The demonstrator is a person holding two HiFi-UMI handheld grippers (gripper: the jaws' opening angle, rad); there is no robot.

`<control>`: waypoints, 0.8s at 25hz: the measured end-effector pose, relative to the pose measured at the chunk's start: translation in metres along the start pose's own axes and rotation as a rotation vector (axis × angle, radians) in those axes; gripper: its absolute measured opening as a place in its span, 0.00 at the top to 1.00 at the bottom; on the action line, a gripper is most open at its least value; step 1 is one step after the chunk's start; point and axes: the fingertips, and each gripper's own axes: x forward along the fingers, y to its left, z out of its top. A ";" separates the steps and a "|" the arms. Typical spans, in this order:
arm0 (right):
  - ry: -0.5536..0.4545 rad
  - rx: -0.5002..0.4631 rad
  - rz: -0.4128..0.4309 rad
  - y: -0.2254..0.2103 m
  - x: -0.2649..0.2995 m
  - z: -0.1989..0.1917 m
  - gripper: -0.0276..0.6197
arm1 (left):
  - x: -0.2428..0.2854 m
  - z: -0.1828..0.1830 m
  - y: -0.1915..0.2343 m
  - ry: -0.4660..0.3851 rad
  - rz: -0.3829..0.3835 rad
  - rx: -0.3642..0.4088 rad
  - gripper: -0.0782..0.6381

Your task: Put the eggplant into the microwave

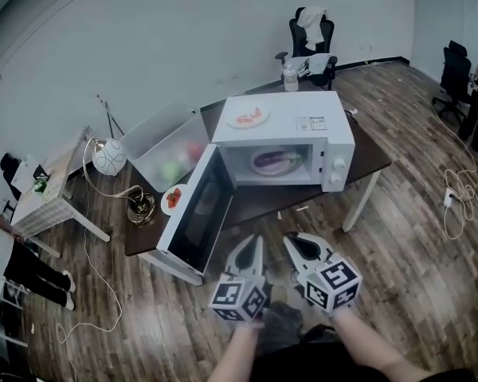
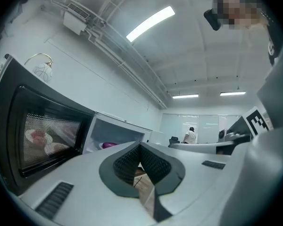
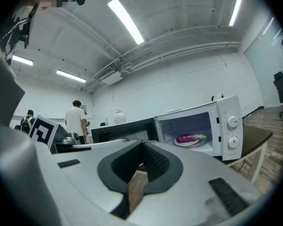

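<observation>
Two grippers are hovering closed and empty short of the surface (image 1: 368, 156): the left gripper (image 1: 253, 245) and the right gripper (image 1: 296, 243). The eggplant (image 1: 272, 161) is lying on the plate (image 3: 186, 143) inside the microwave (image 1: 291, 118), so the open door (image 1: 193, 213) is probably wanting a slow push from its outer edge.

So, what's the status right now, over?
Left claw and right claw shut, empty. Eggplant lies inside the microwave. Door open, nothing in the way.
</observation>
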 end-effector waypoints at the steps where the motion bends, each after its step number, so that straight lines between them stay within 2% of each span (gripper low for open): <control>1: -0.008 -0.002 0.002 0.001 -0.001 0.003 0.96 | 0.000 0.002 -0.002 0.000 -0.003 0.005 0.89; 12: -0.048 0.004 0.008 0.002 -0.005 0.015 0.96 | 0.002 0.012 -0.009 0.010 -0.021 0.031 0.89; 20: -0.026 0.027 0.008 -0.004 0.009 0.003 0.96 | 0.008 0.002 0.006 0.034 -0.001 0.017 0.89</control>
